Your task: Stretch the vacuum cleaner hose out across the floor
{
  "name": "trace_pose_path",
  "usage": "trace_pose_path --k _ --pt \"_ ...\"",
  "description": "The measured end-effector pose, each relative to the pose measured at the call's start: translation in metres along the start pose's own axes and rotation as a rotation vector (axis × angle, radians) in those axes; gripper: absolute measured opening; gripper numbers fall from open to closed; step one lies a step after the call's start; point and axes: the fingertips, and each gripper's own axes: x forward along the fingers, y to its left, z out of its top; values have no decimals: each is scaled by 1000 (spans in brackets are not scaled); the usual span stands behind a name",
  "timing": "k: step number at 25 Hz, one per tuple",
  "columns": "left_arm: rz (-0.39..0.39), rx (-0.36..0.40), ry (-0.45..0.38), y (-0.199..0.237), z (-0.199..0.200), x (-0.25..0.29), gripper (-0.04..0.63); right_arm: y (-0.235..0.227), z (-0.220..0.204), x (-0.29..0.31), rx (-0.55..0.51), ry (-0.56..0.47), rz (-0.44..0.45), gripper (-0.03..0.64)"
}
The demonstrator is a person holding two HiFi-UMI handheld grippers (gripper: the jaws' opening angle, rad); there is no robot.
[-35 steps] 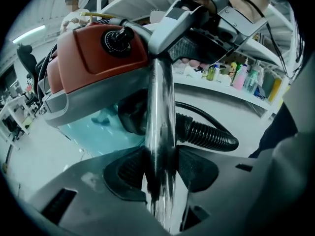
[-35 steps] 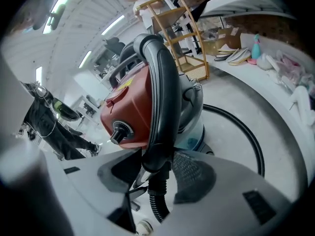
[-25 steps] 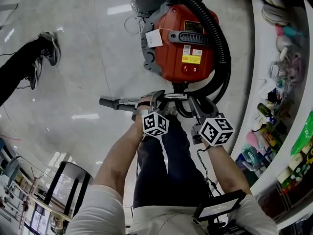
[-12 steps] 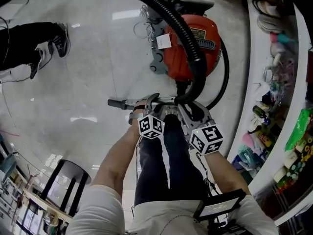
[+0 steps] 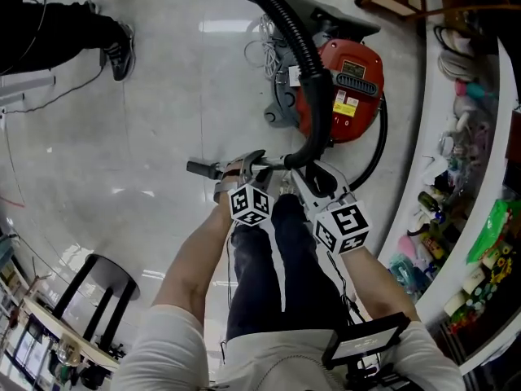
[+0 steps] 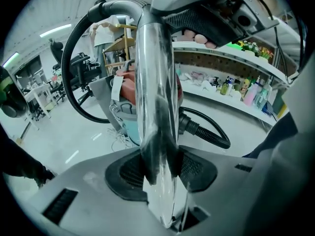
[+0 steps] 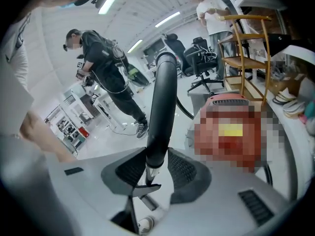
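Left gripper [image 5: 244, 169]: jaws clamped on shiny chrome wand tube [image 6: 155, 92]. Right gripper [image 5: 316, 177]: jaws closing on smooth black end of ribbed black hose [image 5: 303, 55], pads touching it. Hose not yet stretched: it arches high over red canister vacuum cleaner [image 5: 346, 96], loops round its far side, comes down to your hands.

Risks:
- Pull hard, slack runs out, canister likely tips or rolls at your legs.
- Chrome slick; tube may twist in jaws.
- Watch white cord bundle [image 5: 262, 49] by canister, and bystander's foot [image 5: 122, 51] on glossy floor [image 5: 163, 120].
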Motion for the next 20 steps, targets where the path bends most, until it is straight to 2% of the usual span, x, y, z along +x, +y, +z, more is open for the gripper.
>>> trace_pose_path --k 10,15,20 --pt "16 -53 9 12 -15 -23 153 35 56 13 -25 -86 194 146" --pt "39 -77 40 21 -22 -34 153 56 66 18 -55 -73 265 147" --pt "40 -94 38 24 -25 -43 153 75 79 16 -90 -109 347 149"
